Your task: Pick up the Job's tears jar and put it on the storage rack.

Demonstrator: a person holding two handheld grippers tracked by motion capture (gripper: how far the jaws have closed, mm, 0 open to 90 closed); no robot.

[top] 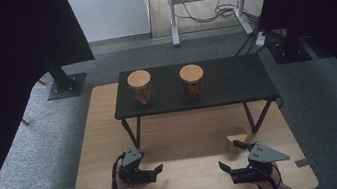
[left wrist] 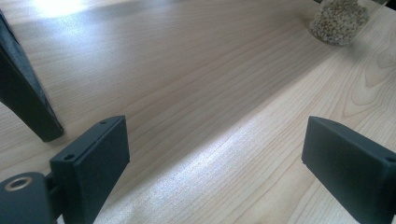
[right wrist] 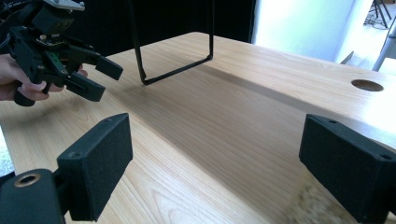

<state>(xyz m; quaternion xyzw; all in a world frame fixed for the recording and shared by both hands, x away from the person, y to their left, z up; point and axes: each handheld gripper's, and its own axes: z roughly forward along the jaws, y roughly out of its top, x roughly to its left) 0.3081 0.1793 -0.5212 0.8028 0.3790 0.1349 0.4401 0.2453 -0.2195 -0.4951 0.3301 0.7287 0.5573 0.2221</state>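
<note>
A: Where are the two grippers?
B: Both hover low over the near edge of the wooden bench (top: pixel 183 138). The left gripper (top: pixel 153 171) has its jaws spread wide, nothing between them — the right gripper (top: pixel 233 156) is spread too, and empty.
A: And the nearest thing?
B: A small jar of pale grains (top: pixel 236 140) stands on the bench just beyond the right gripper, near the leg of the black shelf (top: pixel 235 82). It shows at the top right of the left gripper view as well (left wrist: pixel 338 21).
A: Anything on that shelf?
B: Two jars with wooden lids — one left (top: pixel 140 87), one right (top: pixel 192 82), standing apart.
</note>
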